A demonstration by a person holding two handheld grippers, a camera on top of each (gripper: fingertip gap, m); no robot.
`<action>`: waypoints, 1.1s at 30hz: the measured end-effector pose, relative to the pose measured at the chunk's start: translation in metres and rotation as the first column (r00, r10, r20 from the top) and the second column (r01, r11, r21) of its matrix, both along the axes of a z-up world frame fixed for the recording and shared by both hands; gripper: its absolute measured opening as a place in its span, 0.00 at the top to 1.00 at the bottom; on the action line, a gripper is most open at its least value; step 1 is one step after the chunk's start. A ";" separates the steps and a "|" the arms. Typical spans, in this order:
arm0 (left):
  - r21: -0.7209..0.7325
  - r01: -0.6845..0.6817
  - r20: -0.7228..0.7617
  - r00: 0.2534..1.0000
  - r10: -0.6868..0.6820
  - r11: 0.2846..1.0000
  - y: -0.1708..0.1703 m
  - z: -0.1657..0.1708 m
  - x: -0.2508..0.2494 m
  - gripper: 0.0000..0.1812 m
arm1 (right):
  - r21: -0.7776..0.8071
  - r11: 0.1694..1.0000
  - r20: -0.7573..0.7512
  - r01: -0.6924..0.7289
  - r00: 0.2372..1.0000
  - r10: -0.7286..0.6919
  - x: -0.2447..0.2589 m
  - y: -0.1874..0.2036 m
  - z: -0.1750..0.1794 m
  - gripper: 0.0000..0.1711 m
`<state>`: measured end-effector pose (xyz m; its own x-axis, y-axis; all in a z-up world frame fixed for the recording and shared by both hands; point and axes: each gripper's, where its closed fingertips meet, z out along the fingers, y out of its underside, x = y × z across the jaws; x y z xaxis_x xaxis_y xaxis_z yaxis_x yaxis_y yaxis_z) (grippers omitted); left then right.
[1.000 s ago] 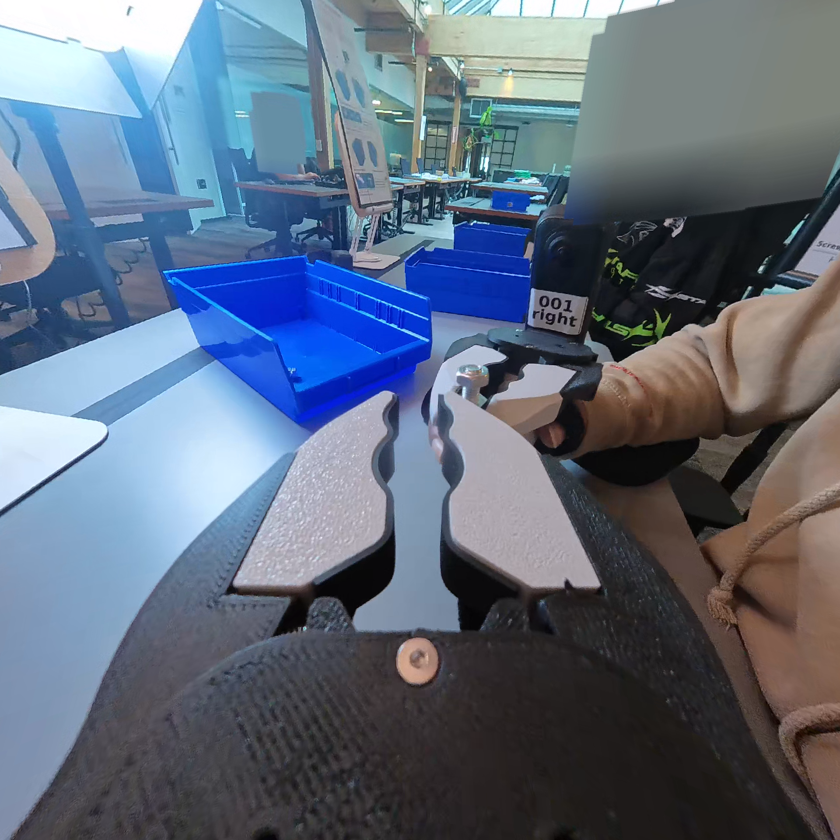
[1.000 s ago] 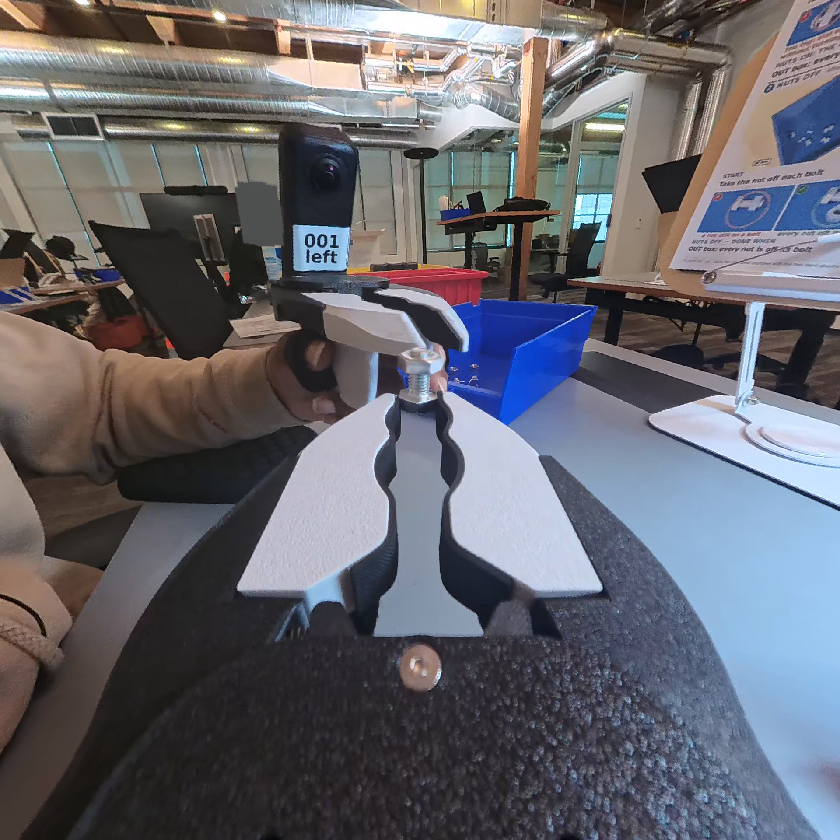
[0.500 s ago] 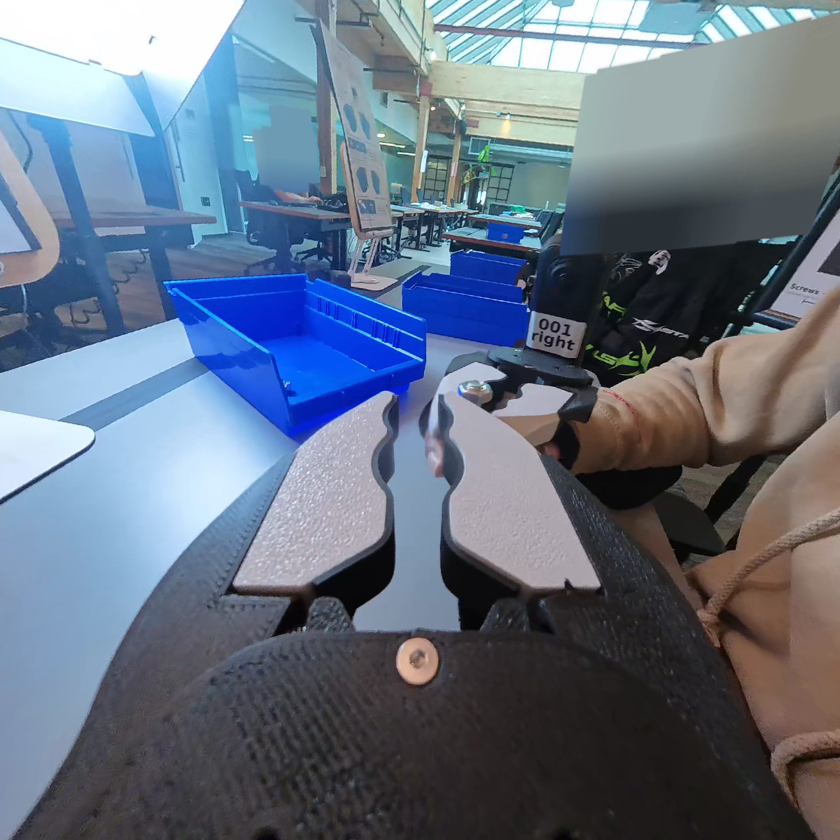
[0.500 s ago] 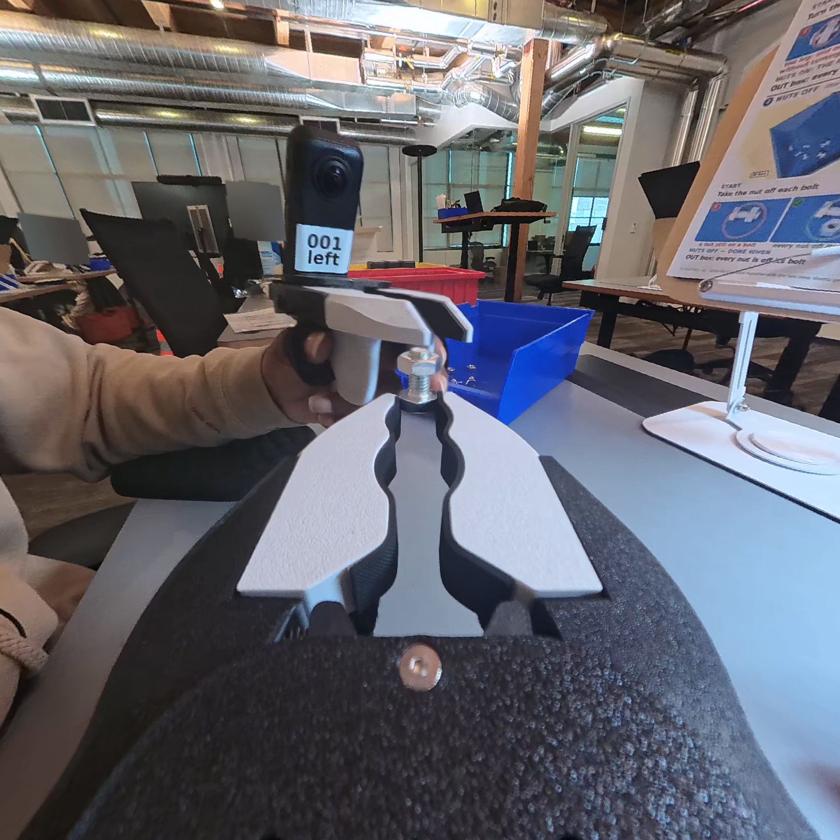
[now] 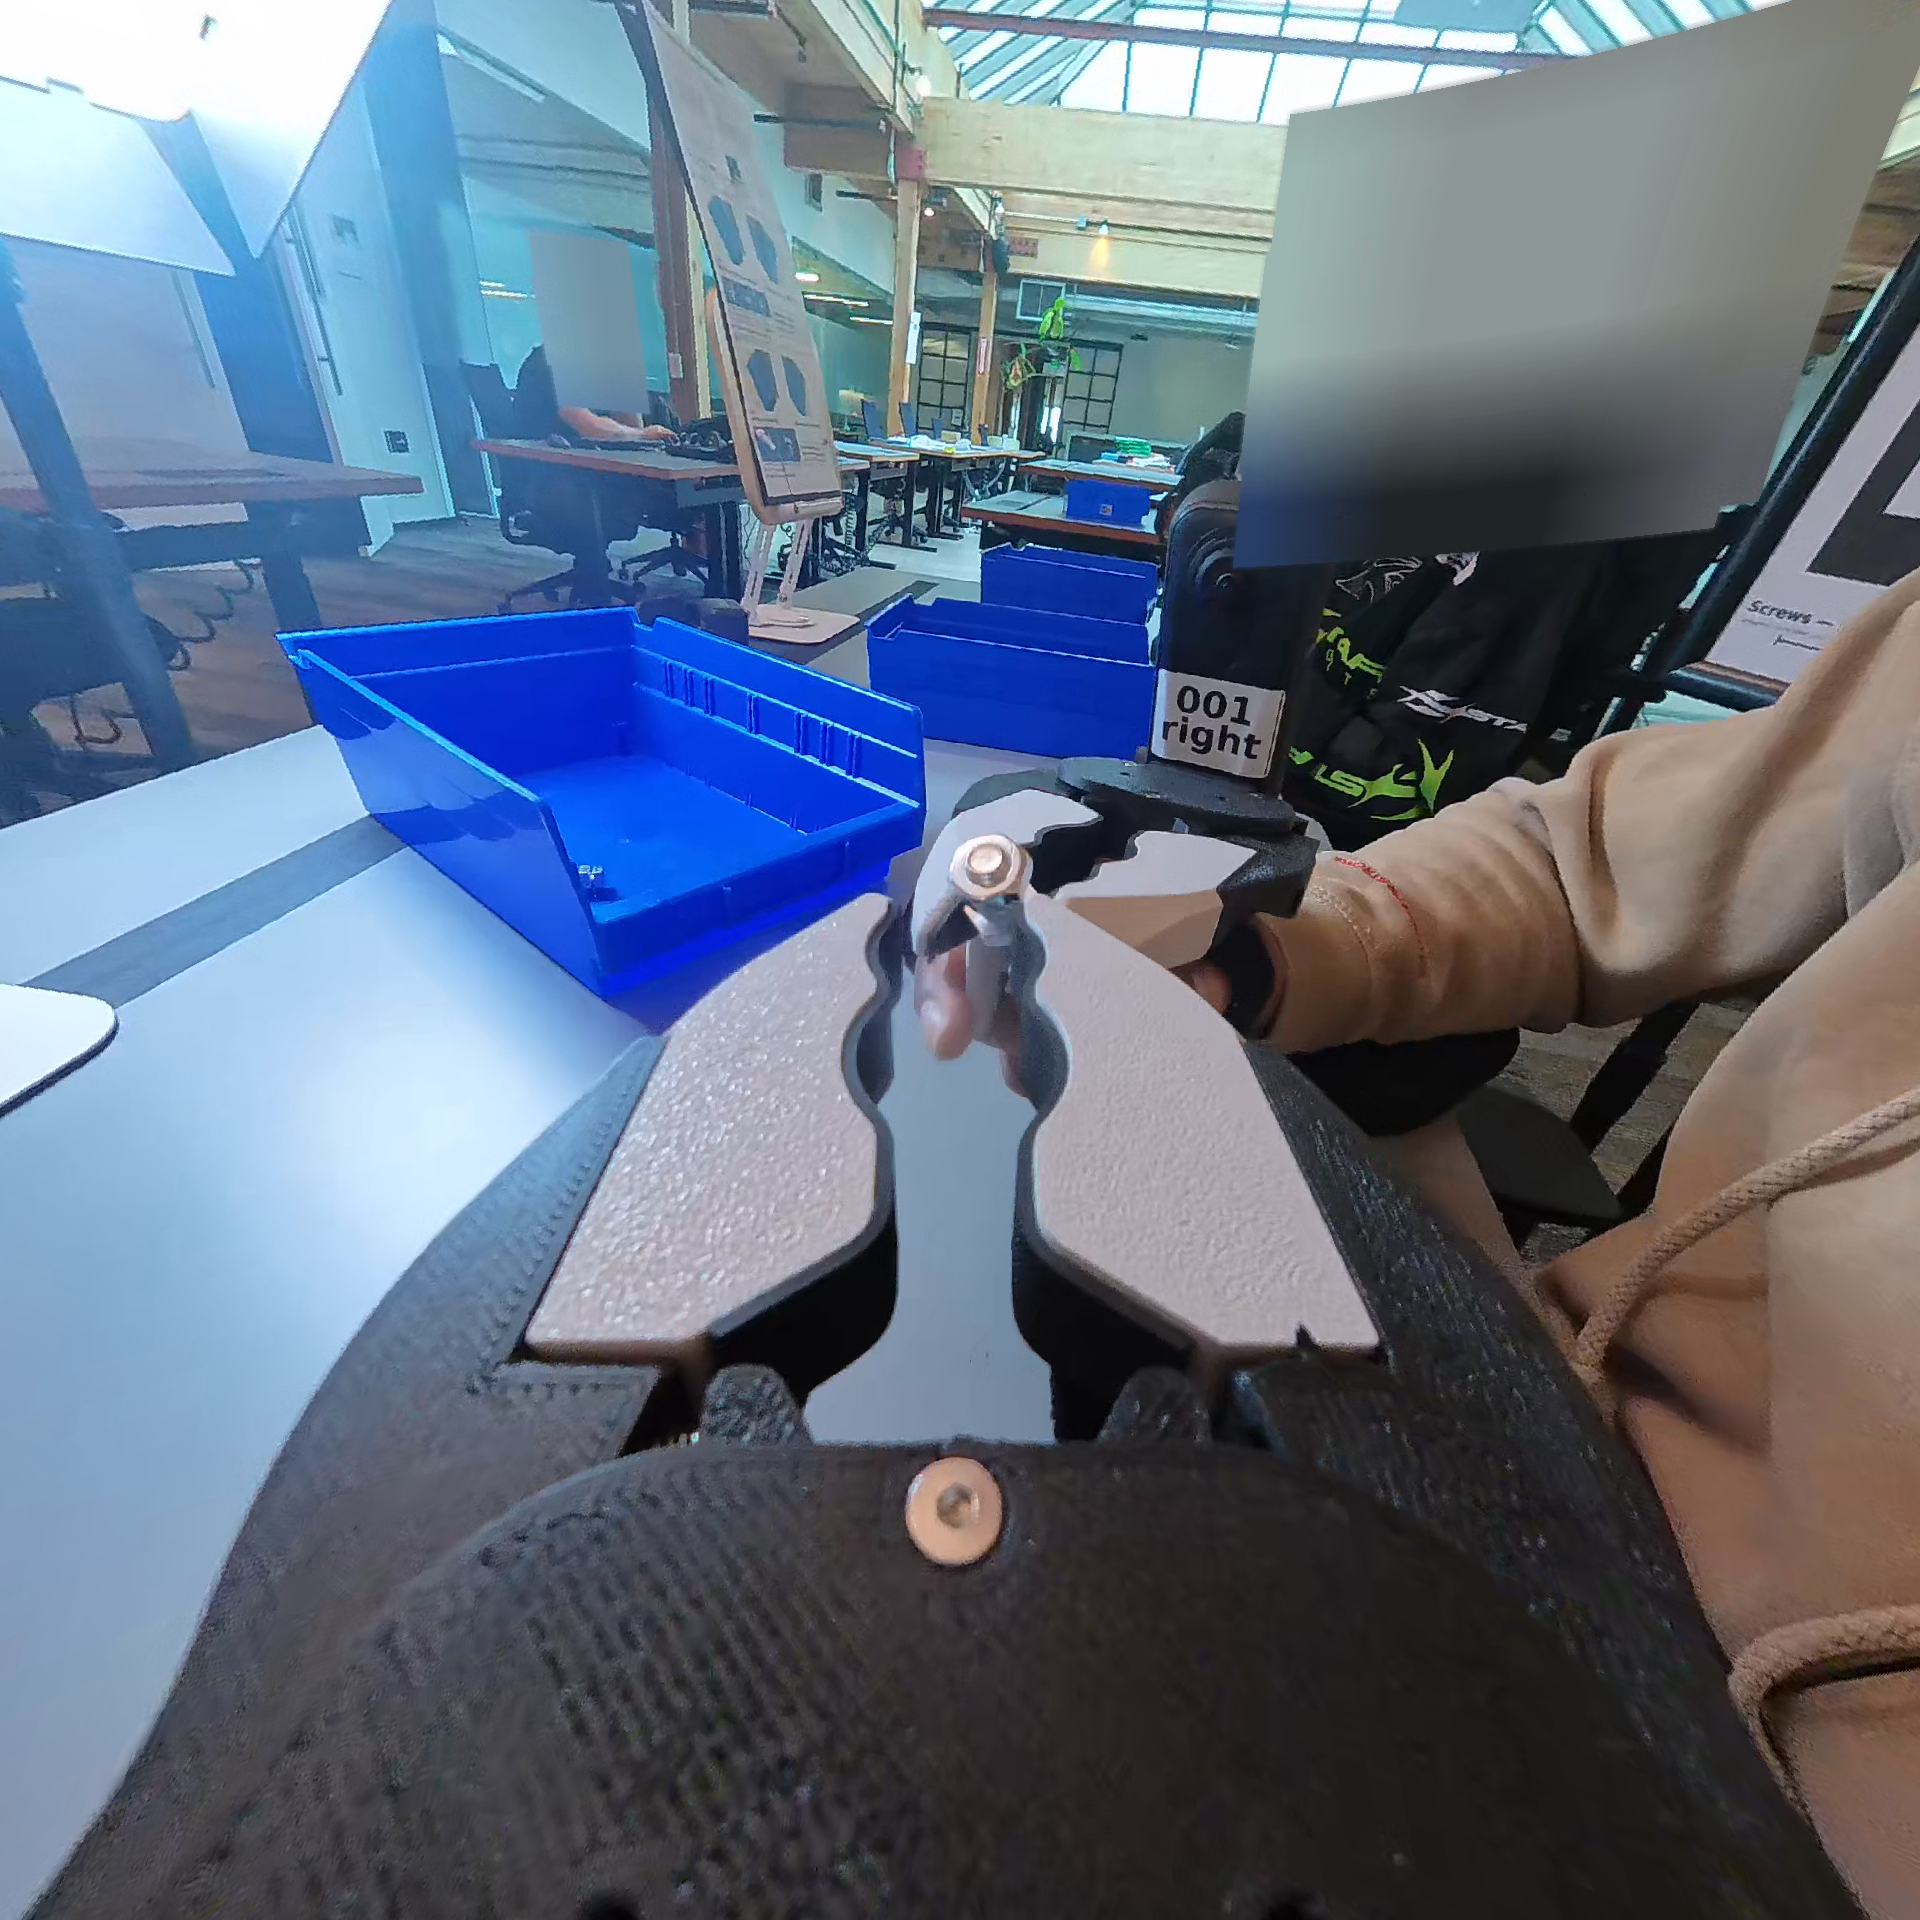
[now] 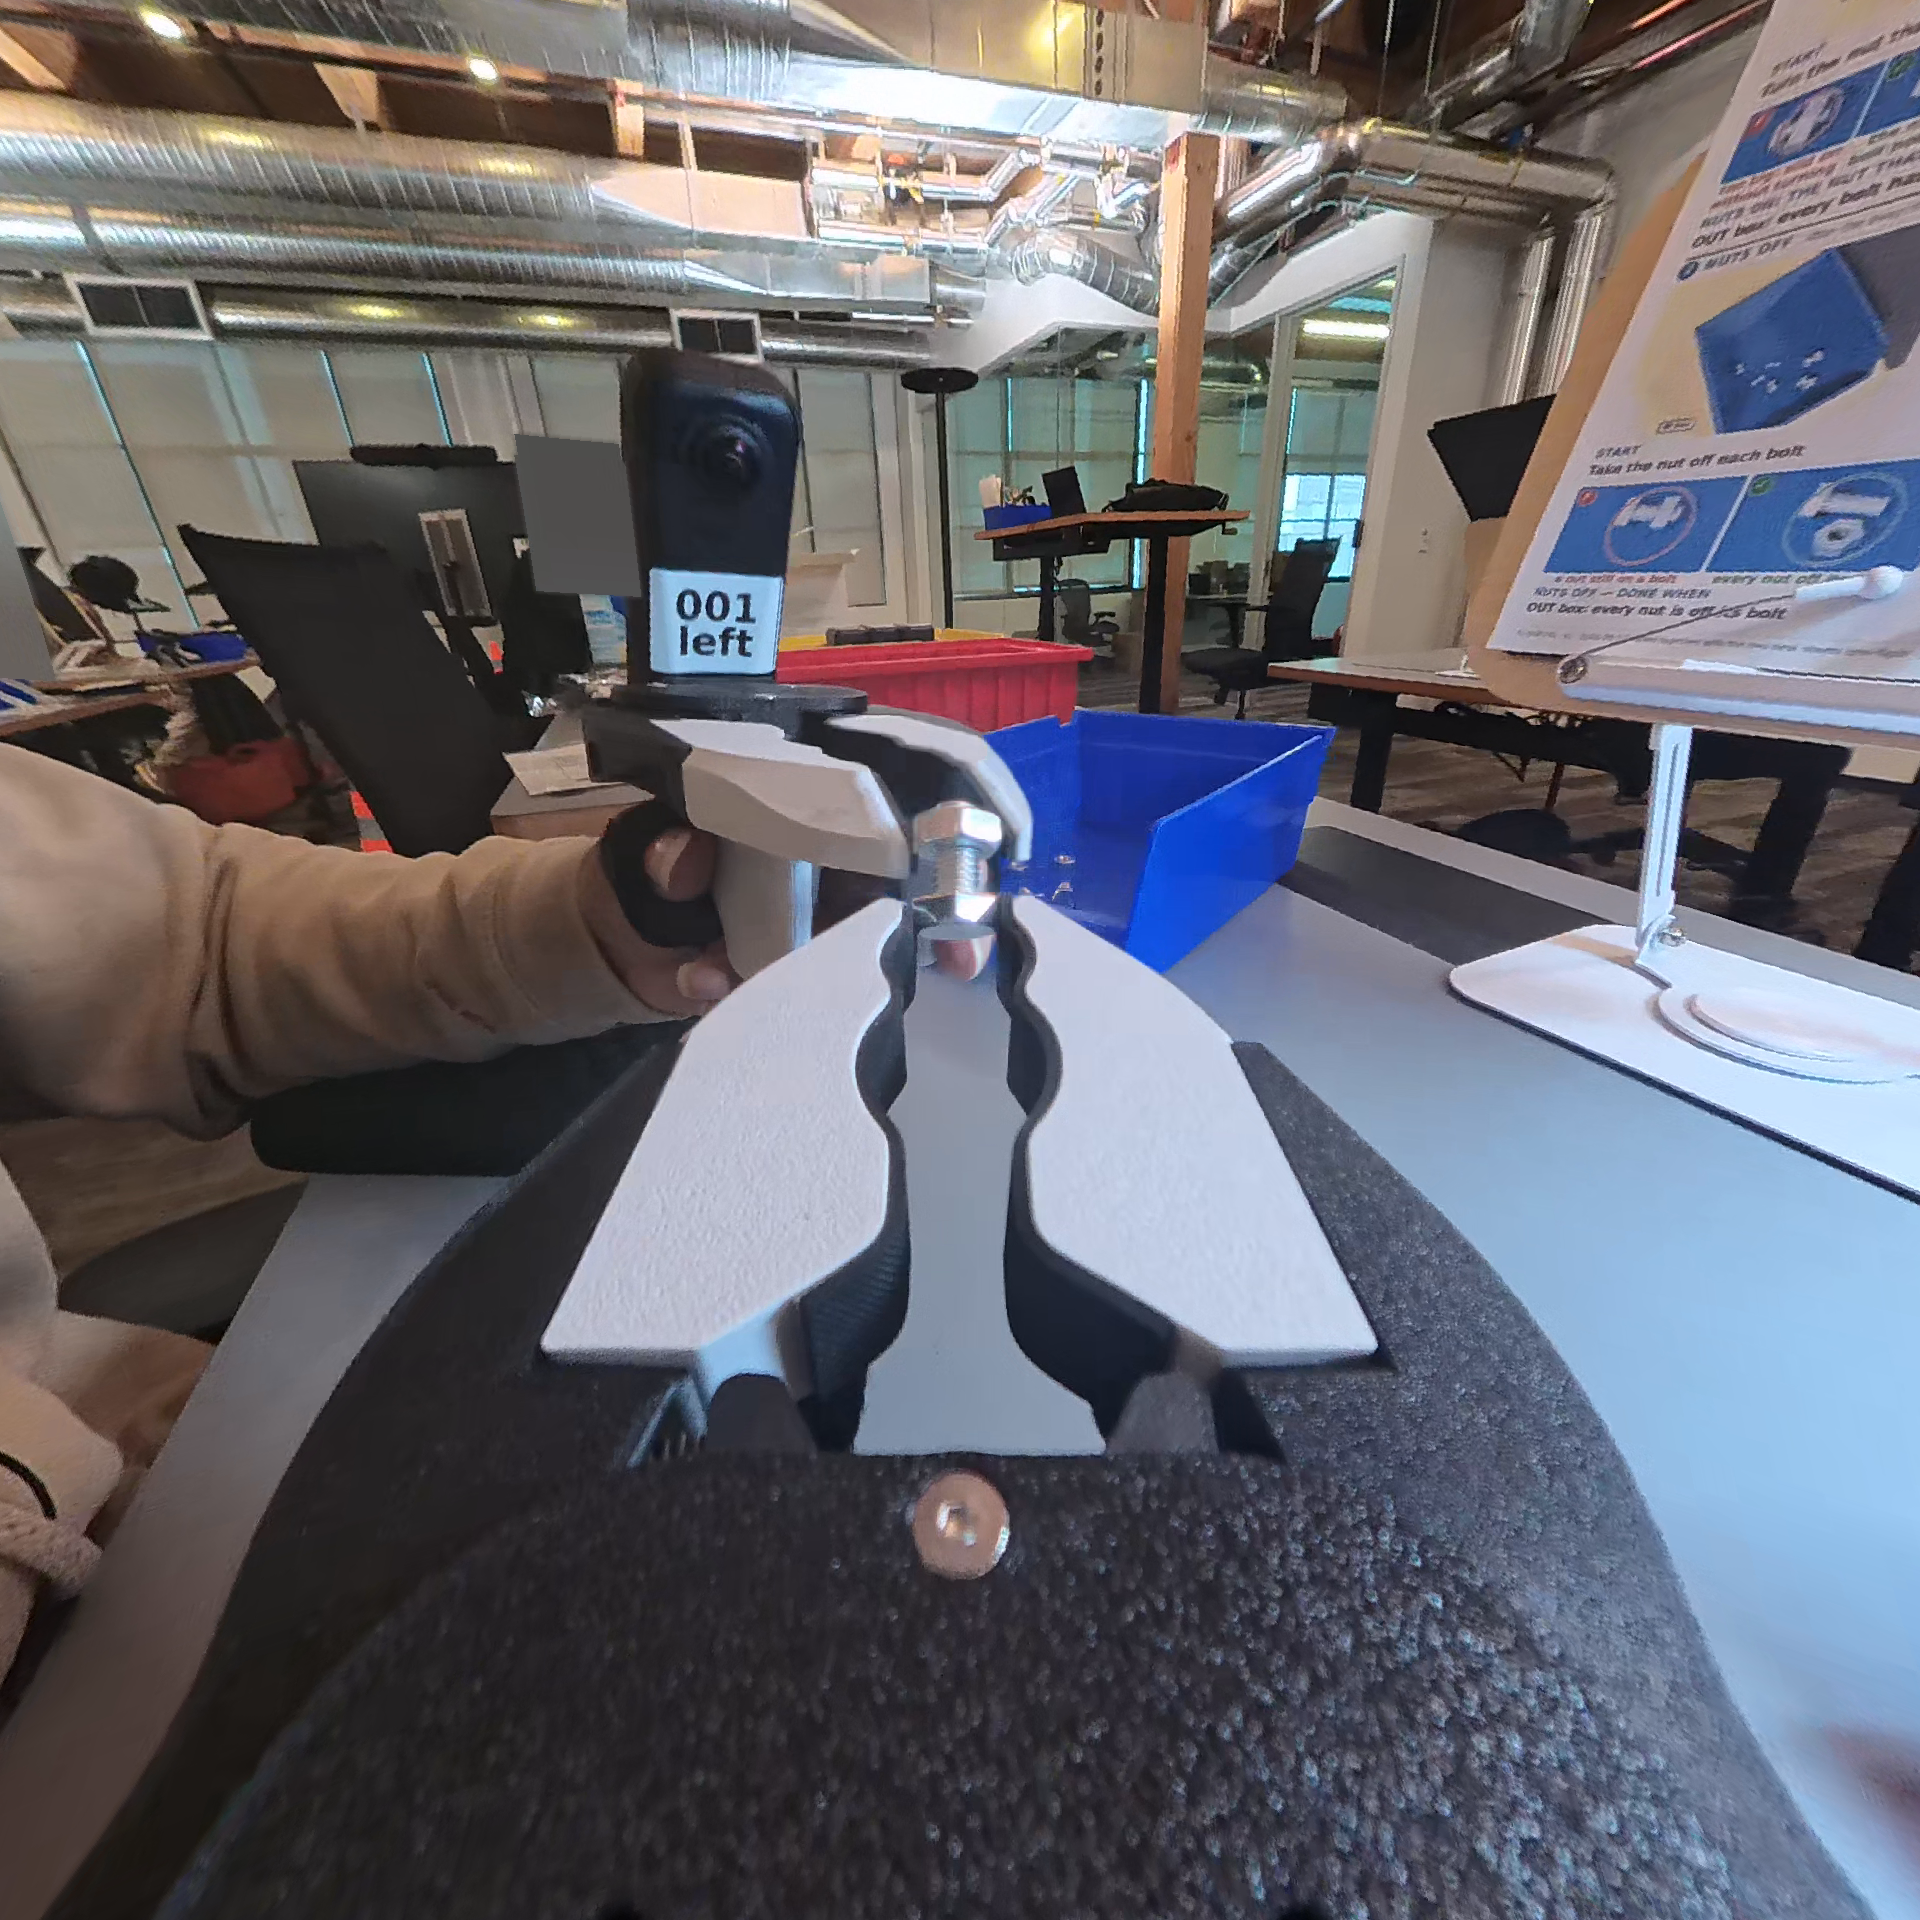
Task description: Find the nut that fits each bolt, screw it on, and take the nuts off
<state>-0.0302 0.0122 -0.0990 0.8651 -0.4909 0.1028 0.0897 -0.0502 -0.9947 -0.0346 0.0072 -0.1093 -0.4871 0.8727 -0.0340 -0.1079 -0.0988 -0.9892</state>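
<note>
Gripping bolt [image 6: 953, 896] at its lower end with right tongs [image 6: 951, 920], jaws clenched on it, threaded shank upright, nut [image 6: 956, 826] sitting at top of thread. Bracketing that nut now with left tongs [image 5: 956, 925], one finger on either side; actual pinch on nut not resolvable, so cannot tell whether clamped or slack. Compared with one second back: left tongs lower and closer in the right wrist view, previously above the nut, now level with it. In the left wrist view bolt tipped toward the lens, end face showing where its side showed before. Finger gap of left tongs unchanged across the three moments. All held in the air above grey worktop [image 5: 260, 1091], near its front edge. Blue bin [image 5: 727, 717] on worktop just beyond, a few small metal parts inside. White-based sign stand [image 6: 1662, 997] to the right. Beyond: open office, desks, chairs, exposed ducts, timber posts.
</note>
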 end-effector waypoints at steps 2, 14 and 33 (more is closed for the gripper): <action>0.001 0.012 0.001 1.000 -0.012 1.000 0.000 0.000 0.003 0.91 | -0.006 1.000 -0.004 -0.003 1.000 0.003 0.001 0.000 0.002 0.92; -0.005 0.074 -0.004 0.997 -0.074 0.997 -0.004 0.000 0.015 0.92 | 0.046 0.998 0.009 -0.030 1.000 0.029 0.001 -0.010 -0.004 0.92; 0.010 0.079 0.016 0.997 -0.079 0.997 -0.005 0.000 0.006 0.87 | 0.066 0.998 0.047 0.021 0.999 -0.025 -0.005 -0.003 -0.012 0.92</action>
